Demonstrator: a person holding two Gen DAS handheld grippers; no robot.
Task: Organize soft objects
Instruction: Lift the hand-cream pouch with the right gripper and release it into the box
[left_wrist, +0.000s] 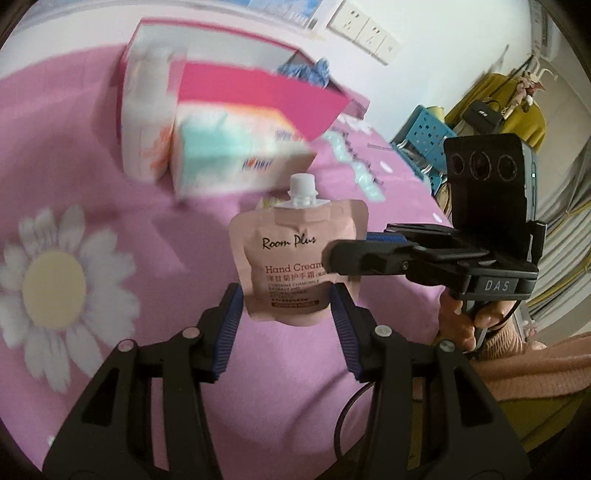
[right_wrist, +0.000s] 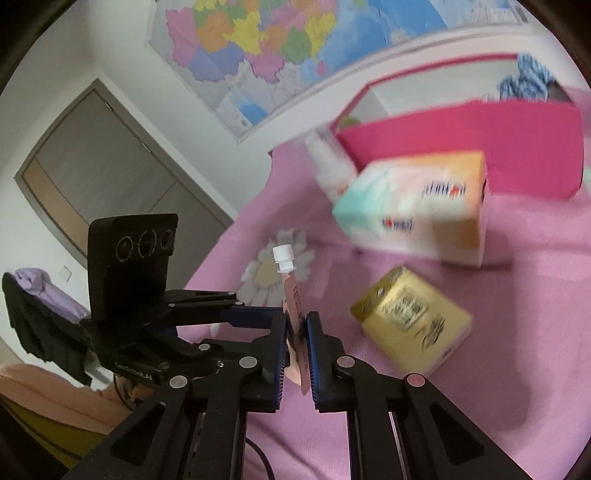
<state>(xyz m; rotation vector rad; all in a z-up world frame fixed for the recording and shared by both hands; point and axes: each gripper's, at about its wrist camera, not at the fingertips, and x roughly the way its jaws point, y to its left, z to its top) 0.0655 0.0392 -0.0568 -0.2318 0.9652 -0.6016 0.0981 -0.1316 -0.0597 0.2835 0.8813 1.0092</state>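
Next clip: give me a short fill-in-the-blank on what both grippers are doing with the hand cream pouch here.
1. The pink hand cream pouch has a ____ screw cap.
2. The right gripper has its jaws shut on the pouch's ____.
3. The left gripper grips the pouch by its two ____.
4. The bedspread is pink with a ____ print.

Missing: white; edge; sides; daisy

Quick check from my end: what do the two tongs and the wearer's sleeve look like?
Both tongs, left and right, are black linkage frames with ribbed blue pads and silver pivot pins. The right carries a black three-lens camera block, marked "DAS", with a thin black cable. The sleeve is pink knit.
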